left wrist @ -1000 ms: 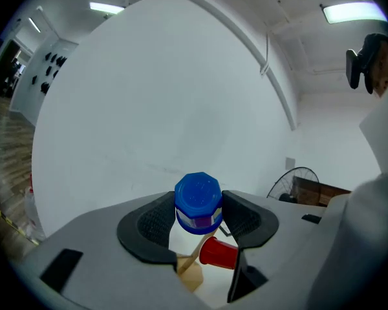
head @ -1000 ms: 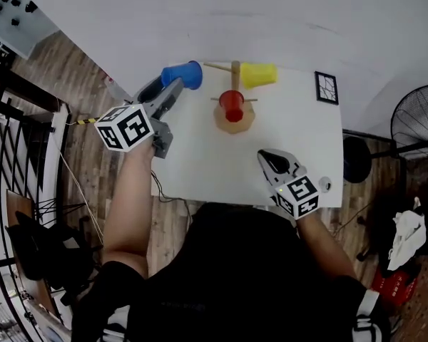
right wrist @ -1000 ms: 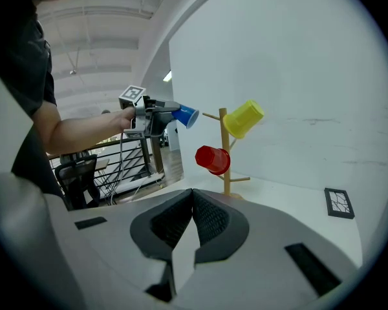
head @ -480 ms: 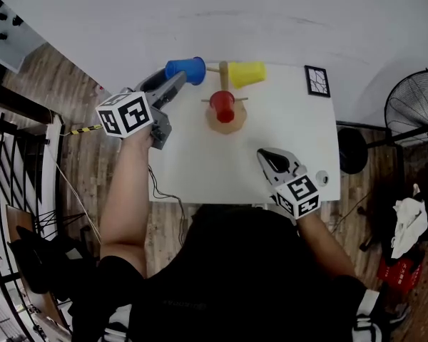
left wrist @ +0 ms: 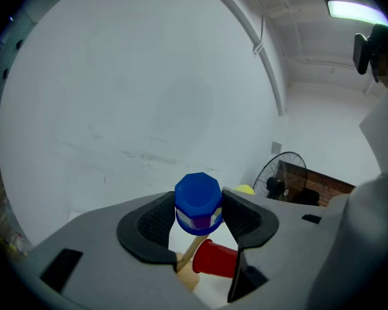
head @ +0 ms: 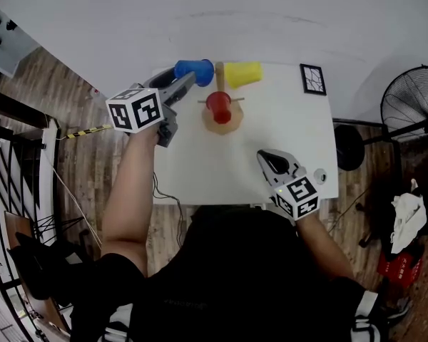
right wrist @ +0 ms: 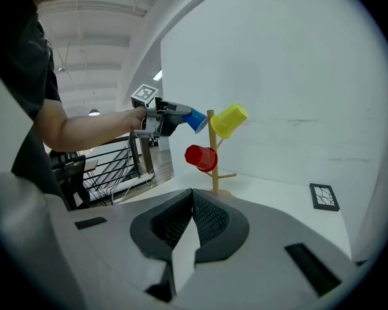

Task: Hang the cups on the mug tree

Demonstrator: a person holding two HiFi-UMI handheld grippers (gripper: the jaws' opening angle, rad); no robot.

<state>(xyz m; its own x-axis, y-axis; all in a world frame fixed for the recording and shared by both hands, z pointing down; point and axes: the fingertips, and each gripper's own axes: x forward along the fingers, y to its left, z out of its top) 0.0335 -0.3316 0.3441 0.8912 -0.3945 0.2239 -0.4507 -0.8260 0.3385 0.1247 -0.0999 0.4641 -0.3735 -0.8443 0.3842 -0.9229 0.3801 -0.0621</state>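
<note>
The wooden mug tree stands at the table's far middle. A yellow cup hangs on its right upper peg and a red cup on a lower front peg. My left gripper is shut on a blue cup, held sideways in the air just left of the tree's top. In the left gripper view the pads squeeze the blue cup above the red cup. My right gripper rests shut and empty near the table's front right, and its view shows the mug tree ahead.
A black framed square lies at the table's far right corner. A small round object sits by the front right edge. A standing fan is on the floor to the right, a black railing to the left.
My left gripper has carried the blue cup rightward, closer to the tree's top. The right gripper has stayed where it was.
</note>
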